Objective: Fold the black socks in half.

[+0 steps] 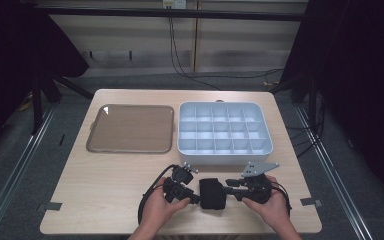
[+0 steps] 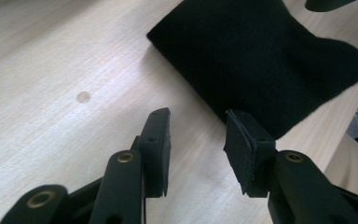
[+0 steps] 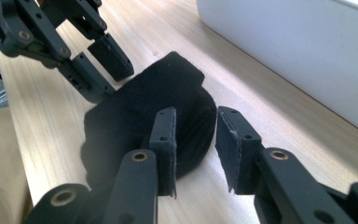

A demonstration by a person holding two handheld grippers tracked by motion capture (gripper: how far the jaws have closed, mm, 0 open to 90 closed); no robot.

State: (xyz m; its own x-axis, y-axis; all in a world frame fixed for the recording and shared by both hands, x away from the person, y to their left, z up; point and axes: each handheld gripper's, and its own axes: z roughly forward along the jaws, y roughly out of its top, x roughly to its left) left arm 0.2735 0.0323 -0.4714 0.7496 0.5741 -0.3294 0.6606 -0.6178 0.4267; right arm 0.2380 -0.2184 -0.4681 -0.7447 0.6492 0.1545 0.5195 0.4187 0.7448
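The left gripper [image 1: 194,196] is released with bare table [image 2: 51,70] between its jaws; the soft, floppy black cloth [image 1: 212,194] lies between both grippers near the front edge. The right gripper [image 3: 193,140] is released too. Limp fabric could slip or bunch if pinched shallowly

Black cloth pouch [image 1: 212,193], soft, rumpled, lying flat on table's near edge
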